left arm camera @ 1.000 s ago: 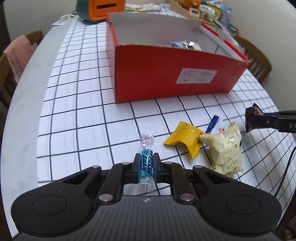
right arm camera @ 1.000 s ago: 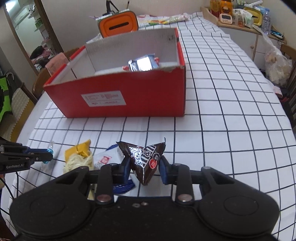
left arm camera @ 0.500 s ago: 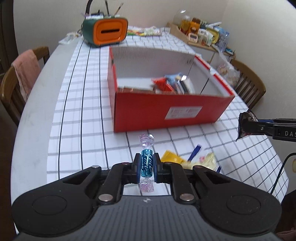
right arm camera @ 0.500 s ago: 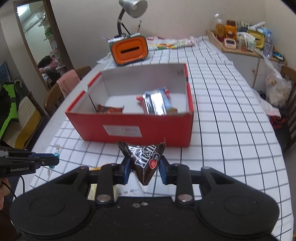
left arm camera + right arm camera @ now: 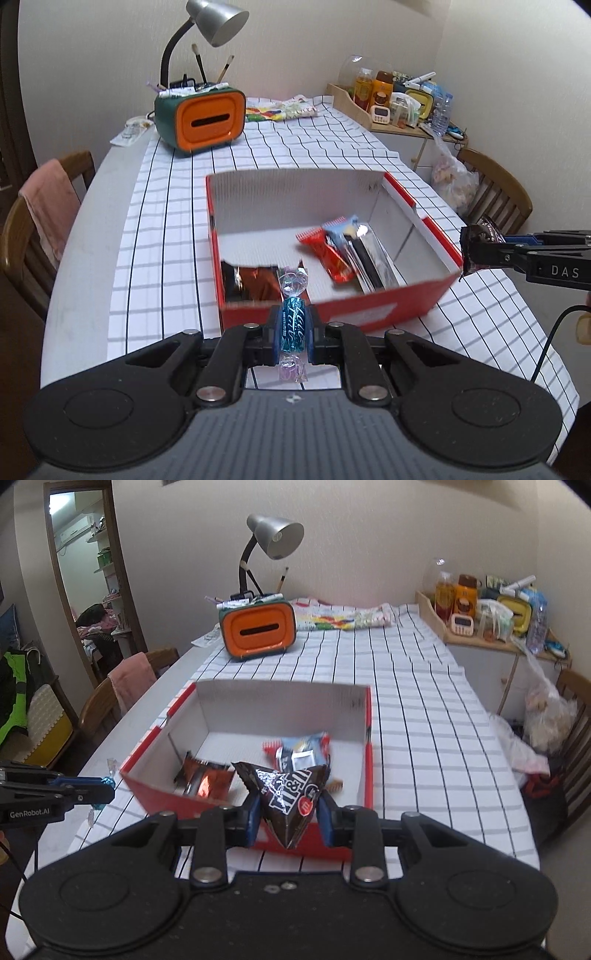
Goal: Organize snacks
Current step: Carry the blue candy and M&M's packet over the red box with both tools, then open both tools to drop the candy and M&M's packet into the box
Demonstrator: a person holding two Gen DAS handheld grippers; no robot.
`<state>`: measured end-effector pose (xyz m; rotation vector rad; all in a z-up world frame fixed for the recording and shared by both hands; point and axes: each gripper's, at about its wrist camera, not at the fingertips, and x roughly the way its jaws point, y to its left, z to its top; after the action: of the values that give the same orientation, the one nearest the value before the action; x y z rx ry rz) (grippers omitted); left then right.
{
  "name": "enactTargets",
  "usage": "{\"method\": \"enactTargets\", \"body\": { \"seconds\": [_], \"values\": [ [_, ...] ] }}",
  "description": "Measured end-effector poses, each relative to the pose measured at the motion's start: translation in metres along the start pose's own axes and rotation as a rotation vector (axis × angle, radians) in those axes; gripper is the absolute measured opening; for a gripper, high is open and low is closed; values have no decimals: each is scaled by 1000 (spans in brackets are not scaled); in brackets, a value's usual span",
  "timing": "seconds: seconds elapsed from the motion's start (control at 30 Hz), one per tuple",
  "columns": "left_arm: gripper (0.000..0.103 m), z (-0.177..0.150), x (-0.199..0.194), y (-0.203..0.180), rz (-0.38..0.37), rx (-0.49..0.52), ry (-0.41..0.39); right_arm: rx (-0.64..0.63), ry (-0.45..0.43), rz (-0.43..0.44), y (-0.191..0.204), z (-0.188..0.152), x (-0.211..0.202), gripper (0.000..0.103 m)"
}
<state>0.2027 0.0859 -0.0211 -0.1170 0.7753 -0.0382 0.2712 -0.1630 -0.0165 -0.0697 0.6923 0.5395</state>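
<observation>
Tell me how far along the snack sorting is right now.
Several packets already lie in the red box. In hand: the left hand-held gripper grips a blue candy, and the right hand-held gripper grips a brown chocolate bag, both near the box's front edge. Left: dropping both in.

candy (image 5: pixel 292 329): glossy foil body, clear crinkly twist ends
chocolate pack (image 5: pixel 289 798): shiny dark plastic film
box (image 5: pixel 373 310): red matt cardboard, white corrugated inside
tablecloth (image 5: pixel 295 147): cloth, black grid on white
lamp shade (image 5: pixel 279 536): brushed metal, upper centre
chair (image 5: pixel 22 236): varnished wood, left edge
grippers: matt black plastic
</observation>
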Motion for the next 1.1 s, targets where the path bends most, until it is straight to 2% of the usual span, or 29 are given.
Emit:
{"method": "enactTargets", "body": {
  "seconds": [0.2,0.47,0.87,1.1],
  "values": [
    [12,26,22,0,42,14,7,-17,3,-13,-10,24,29,31],
    [12,49,66,9,95,11,75,-51,64,-19,-25,45,82,31],
    [12,69,125,5,143,38,207,-106,182,61,-28,63,148,31],
    [12,74,148,0,163,58,286,-169,213,101,-22,64,170,31]
  ]
}}
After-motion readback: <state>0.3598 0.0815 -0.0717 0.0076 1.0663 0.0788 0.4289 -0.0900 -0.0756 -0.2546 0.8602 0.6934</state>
